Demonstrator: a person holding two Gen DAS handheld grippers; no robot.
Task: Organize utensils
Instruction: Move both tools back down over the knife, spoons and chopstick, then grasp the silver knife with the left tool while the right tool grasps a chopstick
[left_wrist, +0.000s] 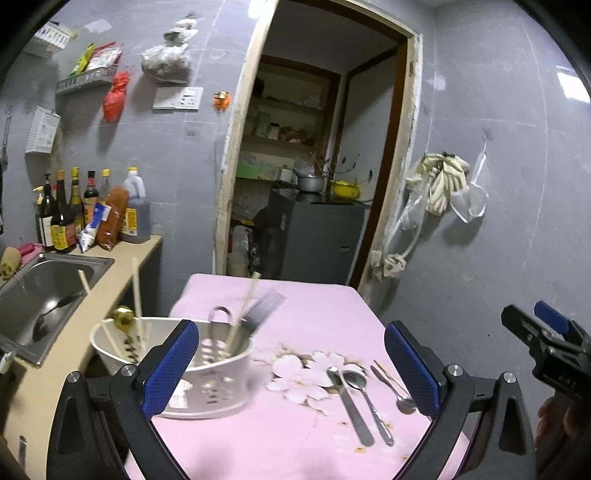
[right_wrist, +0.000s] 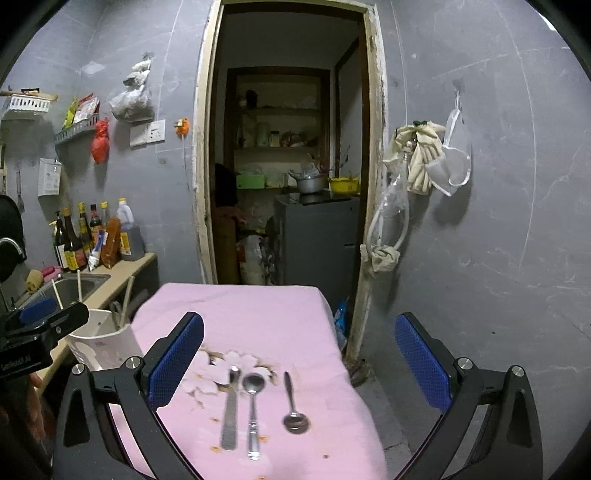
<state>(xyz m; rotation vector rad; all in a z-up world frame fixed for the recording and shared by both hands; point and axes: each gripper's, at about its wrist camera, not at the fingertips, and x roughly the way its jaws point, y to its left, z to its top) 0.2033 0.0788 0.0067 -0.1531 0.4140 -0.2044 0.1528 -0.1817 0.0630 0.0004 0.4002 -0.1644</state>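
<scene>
A white utensil holder stands at the left of the pink-clothed table, holding chopsticks, a whisk and a slotted spatula. To its right lie a flat-handled utensil, a spoon and a small spoon, side by side on the cloth. My left gripper hangs open above the table with nothing between its fingers. My right gripper is open too, above the same flat-handled utensil, spoon and small spoon. Each gripper shows at the other view's edge.
A counter runs along the left with a steel sink that has a ladle in it, and sauce bottles behind. Beyond the table's far edge, an open doorway shows a grey fridge. Cloths and bags hang on the right wall.
</scene>
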